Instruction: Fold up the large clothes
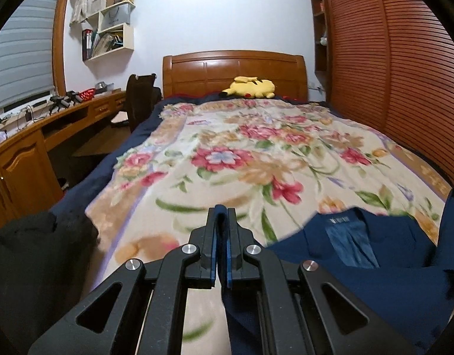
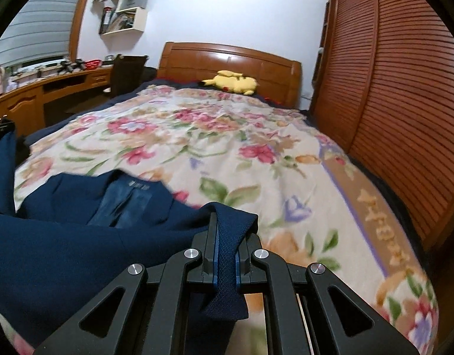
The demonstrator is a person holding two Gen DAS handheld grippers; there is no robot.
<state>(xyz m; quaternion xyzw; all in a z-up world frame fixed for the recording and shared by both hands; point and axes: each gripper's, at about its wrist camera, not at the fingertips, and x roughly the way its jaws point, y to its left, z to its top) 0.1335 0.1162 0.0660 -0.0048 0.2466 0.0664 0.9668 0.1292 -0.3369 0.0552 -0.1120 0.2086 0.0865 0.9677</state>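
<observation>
**A:** Navy blue woven jacket (image 2: 64,251) is spread collar-up across the near end of the floral blanket (image 1: 227,153). Grippers?

**B:** Left gripper (image 1: 221,216) is clamped on one edge of the fabric, and the right gripper (image 2: 227,222) is pinching another fold.

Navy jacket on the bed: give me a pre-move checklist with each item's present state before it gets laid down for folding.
1. Left gripper shut on jacket fabric: ok.
2. Right gripper shut on jacket edge: ok.
3. Collar and lining face up, label visible: ok.
4. Floral blanket ahead free of clutter: ok.
5. Plush toy far off, by the headboard: ok.
6. Jacket flat, sleeves untangled: cannot tell, the lower part is out of view.
</observation>
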